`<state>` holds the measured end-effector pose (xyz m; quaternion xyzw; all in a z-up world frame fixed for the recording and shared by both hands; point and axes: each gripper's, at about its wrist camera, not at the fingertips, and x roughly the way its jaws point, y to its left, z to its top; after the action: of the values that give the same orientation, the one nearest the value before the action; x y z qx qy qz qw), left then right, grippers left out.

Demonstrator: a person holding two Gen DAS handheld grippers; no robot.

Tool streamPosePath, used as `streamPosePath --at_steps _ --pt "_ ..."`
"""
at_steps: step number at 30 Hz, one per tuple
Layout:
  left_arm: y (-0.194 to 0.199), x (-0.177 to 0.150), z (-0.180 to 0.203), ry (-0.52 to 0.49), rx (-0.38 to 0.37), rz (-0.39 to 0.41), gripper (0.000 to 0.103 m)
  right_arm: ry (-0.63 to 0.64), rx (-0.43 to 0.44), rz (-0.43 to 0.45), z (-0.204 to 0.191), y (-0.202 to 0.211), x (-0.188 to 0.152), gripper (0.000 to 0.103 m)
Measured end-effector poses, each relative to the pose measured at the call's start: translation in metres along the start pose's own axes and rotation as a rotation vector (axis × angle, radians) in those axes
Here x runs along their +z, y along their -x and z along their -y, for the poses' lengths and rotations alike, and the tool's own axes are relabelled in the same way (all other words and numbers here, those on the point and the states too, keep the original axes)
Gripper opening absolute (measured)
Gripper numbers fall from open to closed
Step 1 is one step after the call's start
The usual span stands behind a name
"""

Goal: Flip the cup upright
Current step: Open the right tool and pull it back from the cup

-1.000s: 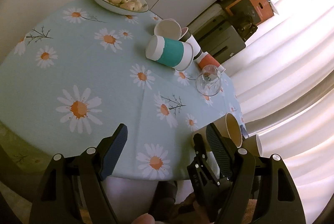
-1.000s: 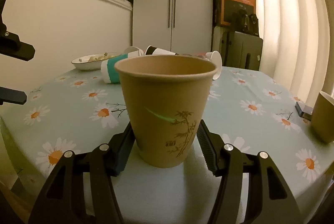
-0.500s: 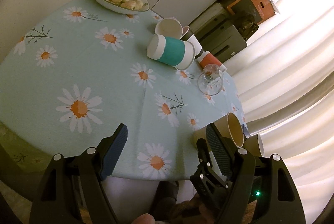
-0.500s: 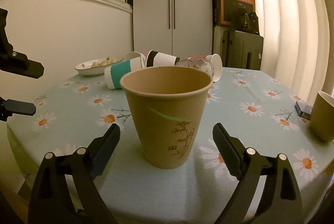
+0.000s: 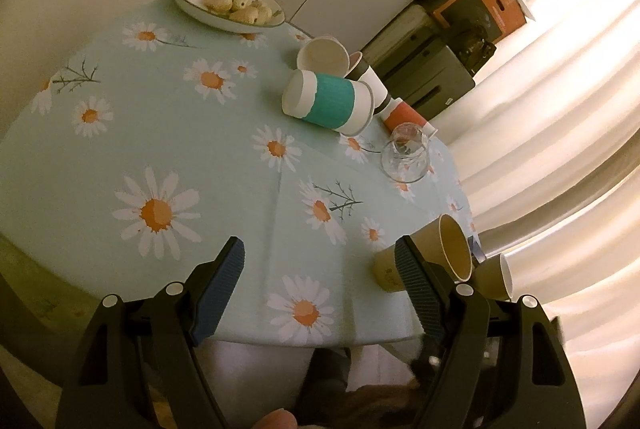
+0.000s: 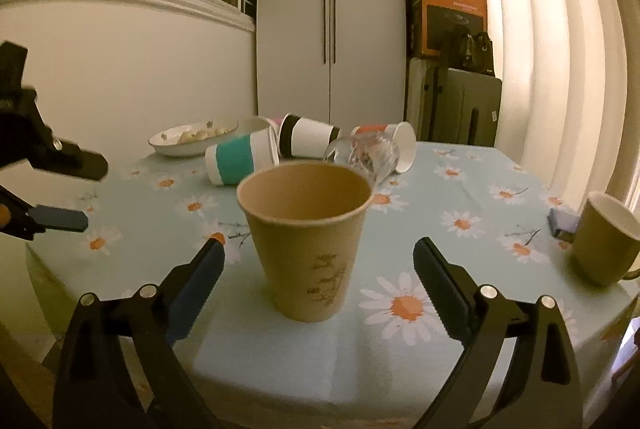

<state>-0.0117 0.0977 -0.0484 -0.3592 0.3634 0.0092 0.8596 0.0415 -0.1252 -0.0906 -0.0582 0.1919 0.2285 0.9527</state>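
Observation:
A brown paper cup with a plant print stands upright on the daisy tablecloth near the front edge. My right gripper is open, its fingers apart on either side of the cup and clear of it. The cup also shows in the left wrist view, partly behind my right finger. My left gripper is open and empty above the table's near edge. It shows at the left of the right wrist view.
Several cups lie on their sides at the back: a teal-banded one, a black-banded one, an orange one and a clear glass. A bowl of food sits back left. A tan mug stands at the right.
My right gripper opened off the brown cup and drew back and up. The cup stays upright on the table. My left gripper barely moved.

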Motion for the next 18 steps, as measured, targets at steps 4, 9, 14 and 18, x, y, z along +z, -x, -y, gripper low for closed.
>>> streamPosePath --at_steps 4,9,14,18 --pt "0.005 -0.002 0.008 -0.045 0.013 0.024 0.076 0.014 0.009 0.035 0.003 0.024 0.012 0.095" --pt "0.009 -0.006 0.021 -0.112 0.047 0.048 0.076 0.005 0.018 0.072 0.015 0.056 0.025 0.097" --pt "0.010 -0.012 0.035 -0.184 0.093 0.076 0.076 0.005 0.041 0.093 0.026 0.083 0.039 0.097" --pt "0.012 -0.019 0.046 -0.243 0.113 0.094 0.076 0.001 0.077 0.061 0.037 0.098 0.055 0.098"
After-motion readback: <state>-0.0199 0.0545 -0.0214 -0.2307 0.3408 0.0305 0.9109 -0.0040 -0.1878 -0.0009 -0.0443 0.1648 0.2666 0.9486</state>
